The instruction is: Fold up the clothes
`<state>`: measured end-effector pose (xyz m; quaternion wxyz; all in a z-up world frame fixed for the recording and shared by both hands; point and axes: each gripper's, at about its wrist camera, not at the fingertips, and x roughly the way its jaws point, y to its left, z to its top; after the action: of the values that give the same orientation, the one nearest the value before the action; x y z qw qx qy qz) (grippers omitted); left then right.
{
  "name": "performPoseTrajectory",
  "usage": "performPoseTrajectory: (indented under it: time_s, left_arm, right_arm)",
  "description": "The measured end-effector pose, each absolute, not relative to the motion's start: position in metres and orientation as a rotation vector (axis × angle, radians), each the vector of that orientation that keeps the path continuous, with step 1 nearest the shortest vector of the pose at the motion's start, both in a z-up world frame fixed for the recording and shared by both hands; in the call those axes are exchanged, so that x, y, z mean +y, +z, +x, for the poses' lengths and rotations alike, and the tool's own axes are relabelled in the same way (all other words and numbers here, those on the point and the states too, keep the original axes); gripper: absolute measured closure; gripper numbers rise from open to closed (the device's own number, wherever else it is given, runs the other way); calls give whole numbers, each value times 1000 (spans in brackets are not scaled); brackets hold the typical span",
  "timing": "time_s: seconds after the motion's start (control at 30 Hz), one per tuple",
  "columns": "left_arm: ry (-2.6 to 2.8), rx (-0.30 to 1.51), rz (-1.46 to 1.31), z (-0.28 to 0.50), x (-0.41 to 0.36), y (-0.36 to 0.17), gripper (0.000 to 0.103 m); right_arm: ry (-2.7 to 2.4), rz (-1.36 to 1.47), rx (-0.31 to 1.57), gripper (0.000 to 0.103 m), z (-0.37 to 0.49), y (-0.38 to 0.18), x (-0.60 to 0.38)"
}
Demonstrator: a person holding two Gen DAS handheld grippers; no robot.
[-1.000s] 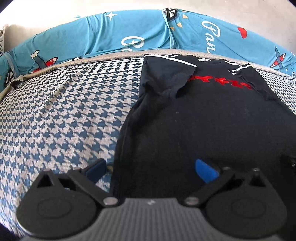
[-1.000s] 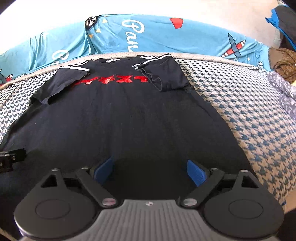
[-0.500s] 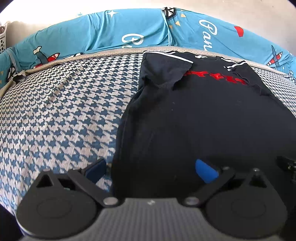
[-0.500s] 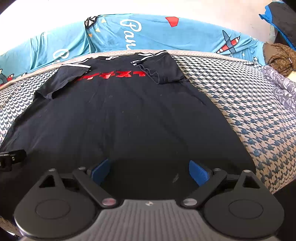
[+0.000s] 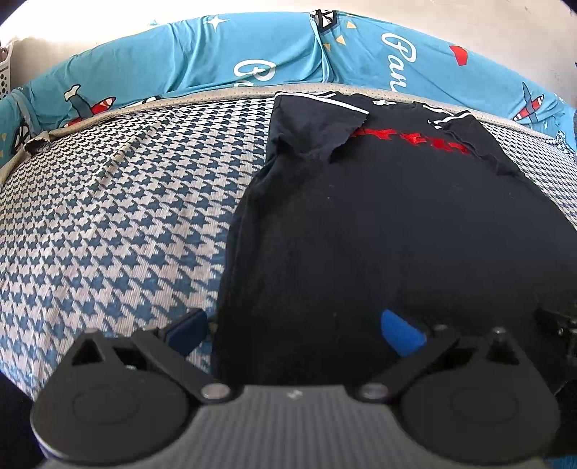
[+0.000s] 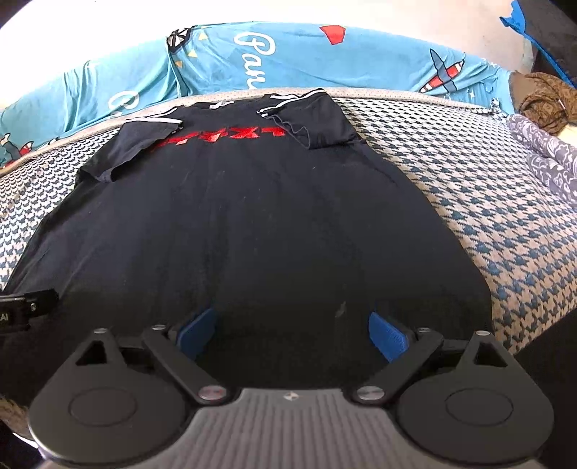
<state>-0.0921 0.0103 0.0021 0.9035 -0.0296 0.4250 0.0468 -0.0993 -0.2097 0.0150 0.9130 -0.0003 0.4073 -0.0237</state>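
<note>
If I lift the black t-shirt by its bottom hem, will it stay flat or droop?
The black t-shirt will probably droop: it lies thin and limp on the bed. Its folded-in sleeves may flop open. It looks light for the open right gripper.

Setting: we take this for a bedroom in a home. We see a bed with a blue-and-white houndstooth cover (image 5: 108,223) filling both views, and a bright blue sheet (image 6: 295,57) printed with cartoon aeroplanes and script lettering banked along its far edge. We note a pale plain wall (image 6: 252,14) behind, a purple patterned fabric (image 6: 544,155) and a brown knitted bundle (image 6: 544,104) at the bed's right edge.
</note>
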Motion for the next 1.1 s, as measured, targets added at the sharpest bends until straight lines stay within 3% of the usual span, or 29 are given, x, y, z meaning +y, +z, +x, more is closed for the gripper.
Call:
performPoseTrajectory:
  time_s: [0.67, 0.83, 0.9, 1.1]
  left_arm:
    - [59, 821, -73, -97, 1, 13, 0]
    - [40, 825, -32, -94, -8, 7, 0]
    - [27, 842, -27, -91, -12, 2, 0]
    - [18, 844, 18, -93, -19, -3, 0]
  right_arm:
    - [-14, 52, 819, 10, -114, 24, -205]
    - [-30, 57, 778, 29, -112, 24, -205]
    - [-36, 50, 770, 43, -110, 23, -203]
    - [-54, -25, 763, 45, -109, 18, -195]
